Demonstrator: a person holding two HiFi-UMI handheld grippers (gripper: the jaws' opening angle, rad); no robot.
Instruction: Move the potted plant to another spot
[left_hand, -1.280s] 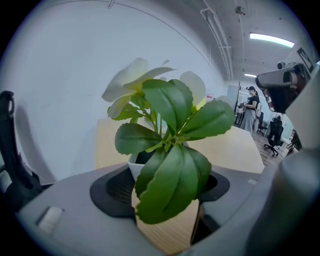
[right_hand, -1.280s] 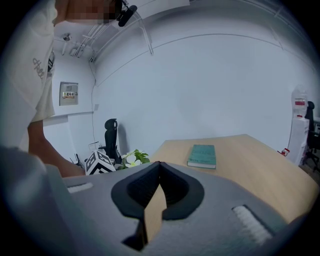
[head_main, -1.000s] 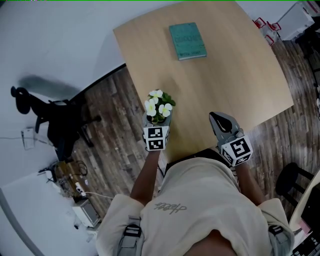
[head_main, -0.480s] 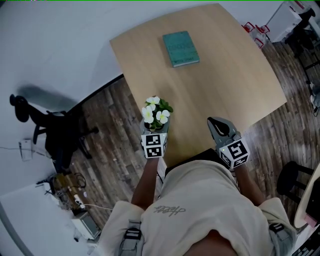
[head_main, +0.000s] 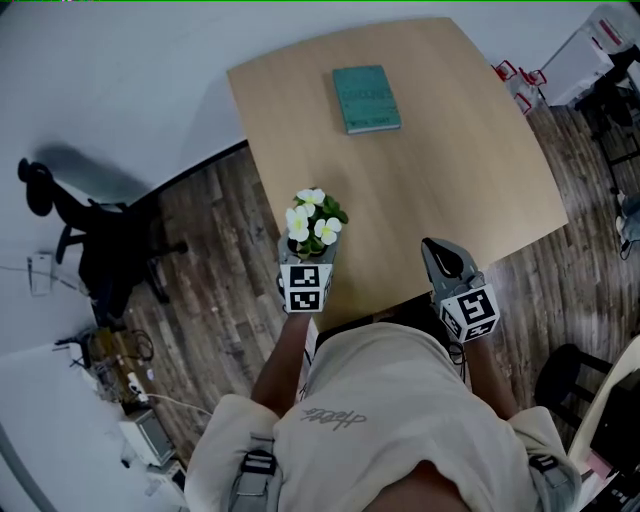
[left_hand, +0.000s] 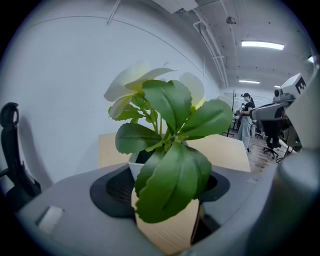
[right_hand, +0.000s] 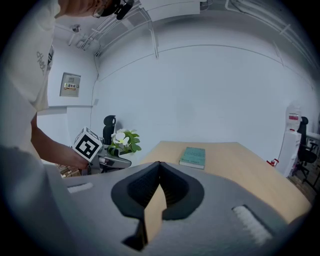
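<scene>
The left gripper (head_main: 311, 242) has its jaws spread wide and clamped on the potted plant (left_hand: 167, 180). In the left gripper view the dark pads sit against either side of the white pot, with the green leaves and pale flowers rising between and above them. From the head view the plant hangs at the near left edge of the light wooden table (head_main: 455, 170), close to the person's body. Whether the pot's base touches the tabletop cannot be told. The right gripper (head_main: 436, 250) is over the table's near edge, well apart from the plant and to its right. In the right gripper view its two pads meet at their tips, leaving only a narrow wedge lower down through which the wood shows. Nothing sits between them, so it is closed and empty. A teal book (head_main: 366, 98) lies flat near the far side of the table, well away from both grippers. A black office chair (head_main: 95, 240) stands on the dark plank floor to the left.
</scene>
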